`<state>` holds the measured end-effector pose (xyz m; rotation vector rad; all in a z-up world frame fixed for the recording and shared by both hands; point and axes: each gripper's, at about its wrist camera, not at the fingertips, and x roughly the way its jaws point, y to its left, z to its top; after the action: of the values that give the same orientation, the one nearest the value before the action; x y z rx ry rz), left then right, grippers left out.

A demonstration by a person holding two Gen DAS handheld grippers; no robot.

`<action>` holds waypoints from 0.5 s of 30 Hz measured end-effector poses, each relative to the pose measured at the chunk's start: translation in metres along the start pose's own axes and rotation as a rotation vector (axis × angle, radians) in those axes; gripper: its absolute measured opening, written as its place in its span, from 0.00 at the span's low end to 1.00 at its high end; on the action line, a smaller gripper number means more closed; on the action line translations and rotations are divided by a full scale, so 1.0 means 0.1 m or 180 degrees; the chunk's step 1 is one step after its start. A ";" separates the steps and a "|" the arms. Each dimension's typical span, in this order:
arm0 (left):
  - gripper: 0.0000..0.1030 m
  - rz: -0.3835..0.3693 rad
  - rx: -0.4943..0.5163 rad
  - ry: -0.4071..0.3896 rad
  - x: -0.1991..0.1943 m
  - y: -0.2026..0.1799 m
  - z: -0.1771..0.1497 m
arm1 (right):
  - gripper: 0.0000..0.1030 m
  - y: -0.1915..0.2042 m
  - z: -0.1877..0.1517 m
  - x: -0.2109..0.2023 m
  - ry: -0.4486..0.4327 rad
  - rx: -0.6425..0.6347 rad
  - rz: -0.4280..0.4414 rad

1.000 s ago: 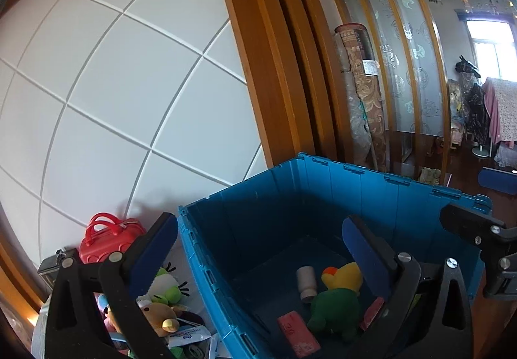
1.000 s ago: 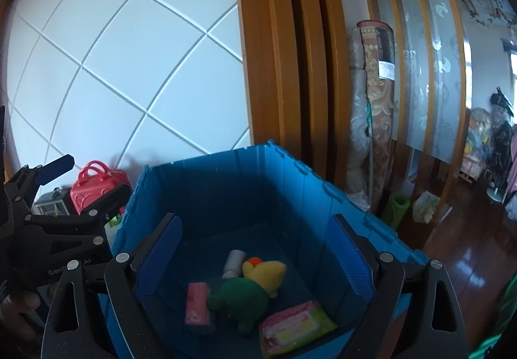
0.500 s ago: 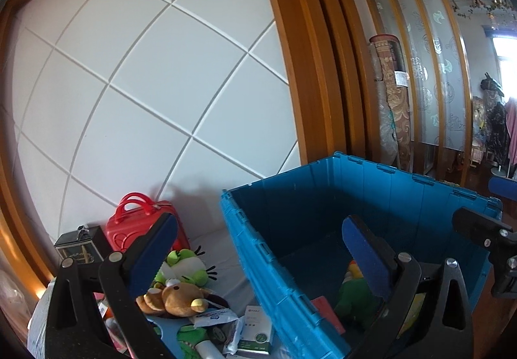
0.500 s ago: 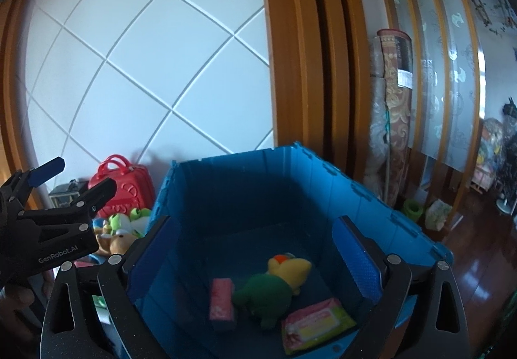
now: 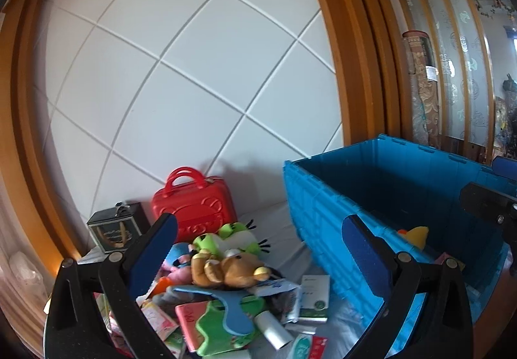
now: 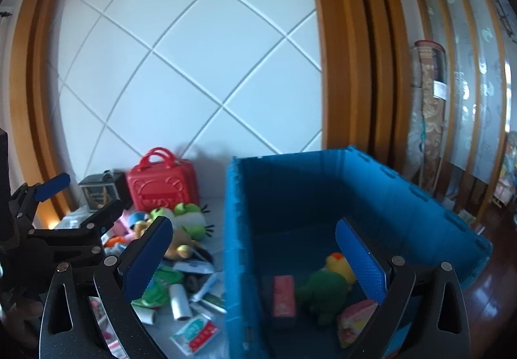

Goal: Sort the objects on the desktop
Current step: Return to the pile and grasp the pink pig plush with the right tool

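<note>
A blue crate (image 5: 326, 207) (image 6: 236, 229) stands at the right of the table. It holds a green and yellow plush (image 6: 323, 288), a pink box (image 6: 284, 294) and a pink packet (image 6: 355, 320). A pile of loose items lies left of it: a brown bear plush (image 5: 232, 268), a green frog plush (image 5: 226, 236) (image 6: 184, 216), packets and a white roll (image 5: 274, 330). My left gripper (image 5: 258, 249) is open and empty above the pile; it also shows in the right wrist view (image 6: 77, 200). My right gripper (image 6: 252, 258) is open and empty over the crate's left wall.
A red toy suitcase (image 5: 194, 200) (image 6: 161, 184) and a black box (image 5: 113, 226) stand at the back by the white panelled wall (image 5: 194, 84). A wooden frame (image 5: 352, 45) and a slatted screen (image 5: 452, 68) rise behind the crate.
Both grippers have swung left, away from the crate's inside. The left one now looks at the pile, the right one at the crate's left wall. Both stay open.
</note>
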<state>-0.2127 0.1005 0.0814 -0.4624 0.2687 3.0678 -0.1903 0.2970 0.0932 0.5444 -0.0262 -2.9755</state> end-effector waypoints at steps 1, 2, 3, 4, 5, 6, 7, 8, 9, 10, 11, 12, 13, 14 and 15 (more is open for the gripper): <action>1.00 0.0032 -0.0014 0.0020 -0.02 0.11 -0.04 | 0.99 0.11 -0.01 0.01 0.0010 -0.0015 0.0043; 1.00 0.0058 -0.0025 0.0034 -0.03 0.19 -0.08 | 0.99 0.21 -0.02 0.02 0.0020 -0.0025 0.0072; 1.00 0.0082 -0.0040 0.0052 -0.05 0.28 -0.12 | 0.99 0.29 -0.03 0.03 0.0032 -0.0028 0.0098; 1.00 0.0104 -0.0059 0.0068 -0.07 0.38 -0.17 | 0.99 0.38 -0.04 0.04 0.0041 -0.0023 0.0128; 1.00 0.0130 -0.0074 0.0081 -0.09 0.46 -0.21 | 0.99 0.45 -0.05 0.04 0.0047 -0.0018 0.0157; 1.00 0.0157 -0.0083 0.0097 -0.11 0.54 -0.26 | 0.99 0.54 -0.06 0.05 0.0056 -0.0011 0.0199; 1.00 0.0188 -0.0092 0.0119 -0.14 0.64 -0.32 | 0.99 0.63 -0.08 0.06 0.0063 -0.0011 0.0239; 1.00 0.0216 -0.0101 0.0132 -0.16 0.72 -0.37 | 1.00 0.70 -0.10 0.06 0.0062 -0.0019 0.0270; 1.00 0.0252 -0.0113 0.0149 -0.19 0.81 -0.43 | 0.99 0.79 -0.12 0.07 0.0058 -0.0040 0.0307; 1.00 0.0283 -0.0121 0.0165 -0.22 0.88 -0.49 | 1.00 0.88 -0.14 0.07 0.0056 -0.0060 0.0336; 1.00 0.0310 -0.0126 0.0183 -0.24 0.95 -0.54 | 1.00 0.97 -0.17 0.08 0.0057 -0.0086 0.0374; 1.00 0.0341 -0.0134 0.0201 -0.26 1.02 -0.60 | 1.00 1.09 -0.21 0.10 0.0092 -0.0111 0.0438; 1.00 0.0387 -0.0142 0.0221 -0.28 1.11 -0.68 | 1.00 1.19 -0.25 0.13 0.0116 -0.0144 0.0483; 1.00 0.0413 -0.0143 0.0242 -0.29 1.17 -0.74 | 1.00 1.31 -0.30 0.17 0.0154 -0.0198 0.0538; 1.00 0.0445 -0.0147 0.0262 -0.30 1.23 -0.80 | 1.00 1.42 -0.35 0.21 0.0184 -0.0240 0.0571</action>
<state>-0.1678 -0.0350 0.0354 -0.5980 0.2426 3.2012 -0.1814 0.1541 0.0585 0.5856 0.0399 -2.7734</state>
